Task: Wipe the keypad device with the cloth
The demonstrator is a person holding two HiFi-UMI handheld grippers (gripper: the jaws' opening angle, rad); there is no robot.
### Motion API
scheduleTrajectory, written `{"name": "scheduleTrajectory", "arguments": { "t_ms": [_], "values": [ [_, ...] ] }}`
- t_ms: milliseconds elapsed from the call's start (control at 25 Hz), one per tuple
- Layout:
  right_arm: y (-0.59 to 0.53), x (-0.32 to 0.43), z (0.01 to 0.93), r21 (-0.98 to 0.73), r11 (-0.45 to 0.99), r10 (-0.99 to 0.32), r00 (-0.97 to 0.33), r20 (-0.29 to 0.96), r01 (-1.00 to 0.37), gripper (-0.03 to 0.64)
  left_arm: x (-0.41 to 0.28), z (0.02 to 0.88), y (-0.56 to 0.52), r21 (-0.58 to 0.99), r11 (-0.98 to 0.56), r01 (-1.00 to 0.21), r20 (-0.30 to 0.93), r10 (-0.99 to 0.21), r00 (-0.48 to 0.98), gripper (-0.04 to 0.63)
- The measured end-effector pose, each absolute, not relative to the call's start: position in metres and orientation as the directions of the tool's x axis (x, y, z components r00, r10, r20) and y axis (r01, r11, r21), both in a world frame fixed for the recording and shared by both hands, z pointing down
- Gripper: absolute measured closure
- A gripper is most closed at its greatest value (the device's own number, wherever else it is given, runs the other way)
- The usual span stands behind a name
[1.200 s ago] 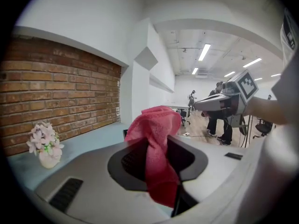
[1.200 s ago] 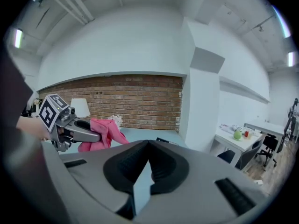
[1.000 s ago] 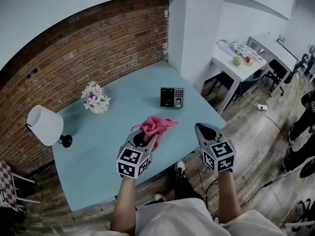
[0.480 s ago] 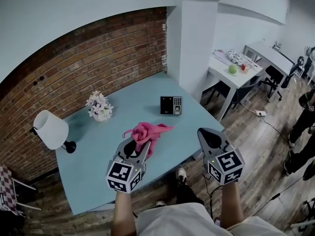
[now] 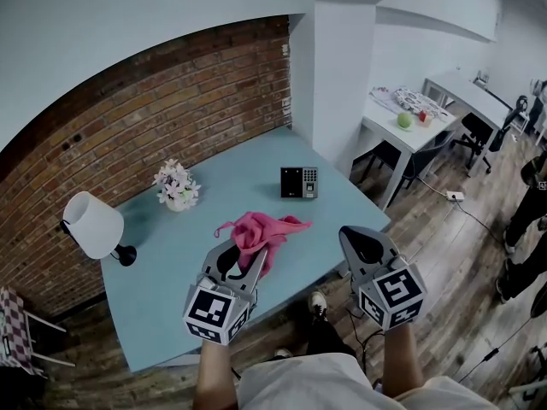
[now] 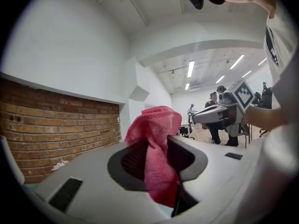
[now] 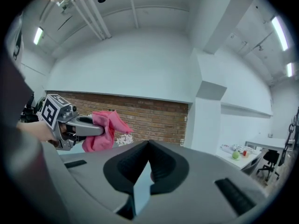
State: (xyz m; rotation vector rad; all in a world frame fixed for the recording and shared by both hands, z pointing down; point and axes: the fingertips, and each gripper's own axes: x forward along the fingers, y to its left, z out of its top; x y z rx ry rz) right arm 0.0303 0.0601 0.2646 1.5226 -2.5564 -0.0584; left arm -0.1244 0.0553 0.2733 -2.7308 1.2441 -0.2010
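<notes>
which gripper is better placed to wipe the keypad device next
Left, most likely. The left gripper is shut on the pink cloth, and the black keypad device lies on the table ahead of it. The right gripper is shut and empty.

Two matching grippers: left gripper [image 5: 244,253] and right gripper [image 5: 359,239]. Both have grey plastic shells tapering forward and black ribbed fingers [image 7: 163,164]. A dark rectangular slot [image 7: 236,196] is set in each shell top. Each rear carries a marker cube [image 5: 214,313] with black-and-white square codes. The person wears a white short-sleeved top [image 5: 299,384] and a light shoe [image 5: 317,300], probably a sneaker.
</notes>
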Motion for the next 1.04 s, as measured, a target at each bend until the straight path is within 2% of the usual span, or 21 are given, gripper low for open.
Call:
{"name": "scheduleTrajectory", "arguments": {
  "t_ms": [1040],
  "values": [
    [0.062, 0.037, 0.290, 0.137, 0.457, -0.883, -0.429, 0.192, -0.879, 0.614, -0.124, 0.299, 0.068, -0.165, -0.651, -0.741, 0.117, -0.759, 0.641, 0.448]
  ]
}}
